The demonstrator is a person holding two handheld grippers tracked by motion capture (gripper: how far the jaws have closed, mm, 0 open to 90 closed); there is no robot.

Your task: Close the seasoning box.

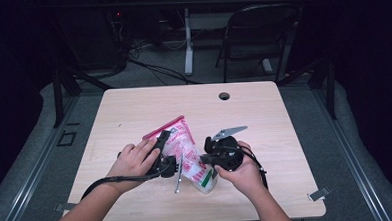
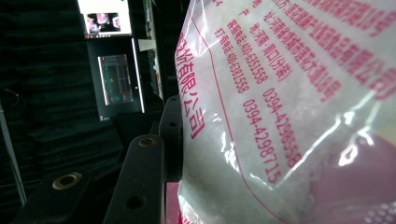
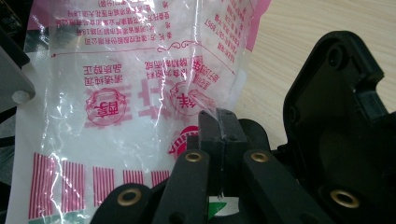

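Observation:
A clear plastic bag (image 1: 184,141) with pink and red print, holding a white powder, is propped at a slant over the middle of the table (image 1: 134,108). My left gripper (image 1: 164,143) grips its left side. In the left gripper view the bag (image 2: 280,93) presses against the one black finger (image 2: 149,182) that shows; the other is hidden behind it. My right gripper (image 1: 207,154) holds the bag's lower right corner. In the right gripper view its jaws (image 3: 218,123) are closed together on a thin edge of the bag (image 3: 130,93).
A round cable hole (image 1: 224,95) sits near the table's far edge. Behind the table stand a folding chair (image 1: 255,33) and a desk leg (image 1: 188,41). A lit monitor (image 2: 119,79) glows in the dark room.

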